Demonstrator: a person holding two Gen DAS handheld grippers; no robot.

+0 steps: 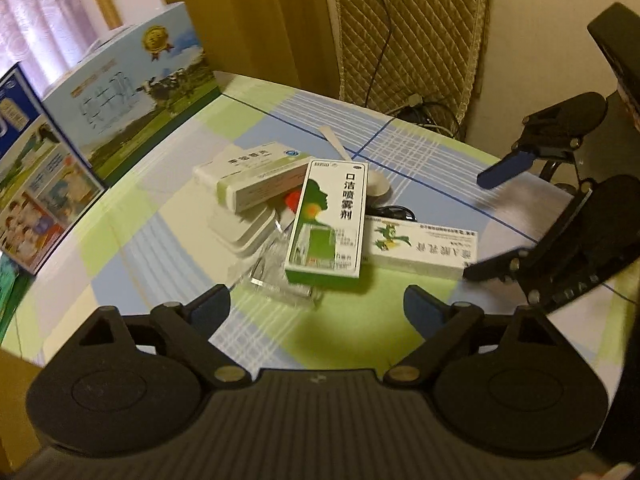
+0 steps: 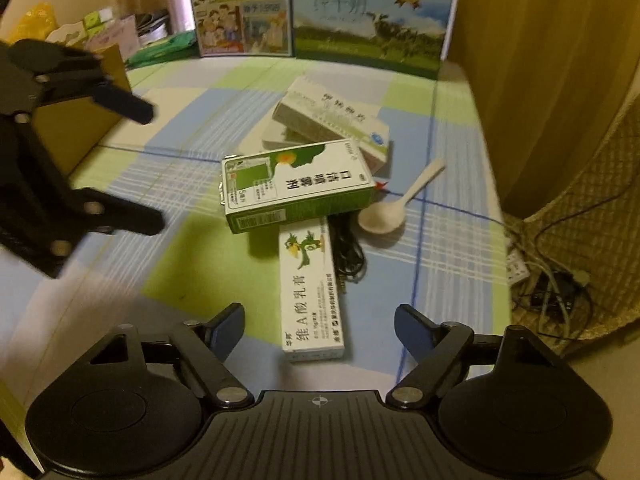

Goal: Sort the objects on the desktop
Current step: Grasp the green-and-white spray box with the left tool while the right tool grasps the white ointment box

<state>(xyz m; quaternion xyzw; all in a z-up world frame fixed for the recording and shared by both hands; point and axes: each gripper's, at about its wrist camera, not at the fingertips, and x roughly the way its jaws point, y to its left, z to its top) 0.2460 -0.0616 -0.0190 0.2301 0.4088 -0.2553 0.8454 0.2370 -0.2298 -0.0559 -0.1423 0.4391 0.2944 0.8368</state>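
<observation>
A pile lies mid-table on the checked cloth. A green-and-white spray box [image 1: 326, 220] [image 2: 296, 188] rests on top. Beside it lies a long white cream box [image 1: 420, 248] [image 2: 312, 292], a pale medicine box [image 1: 256, 176] [image 2: 332, 120] over white flat cases [image 1: 244, 230], a white spoon [image 1: 376, 186] [image 2: 396, 204], a black cable [image 2: 348, 256] and a clear plastic wrapper [image 1: 276, 276]. My left gripper [image 1: 316, 306] [image 2: 154, 164] is open, just short of the spray box. My right gripper [image 2: 320, 326] [image 1: 476, 224] is open, its fingers either side of the cream box's near end.
Two tall milk cartons [image 1: 132, 96] [image 2: 372, 16] [image 2: 240, 8] stand along the table's far edge. A brown cardboard box [image 2: 80, 120] sits by the left gripper. A quilted cover [image 1: 412, 32], cables and a power strip [image 2: 520, 268] lie off the table.
</observation>
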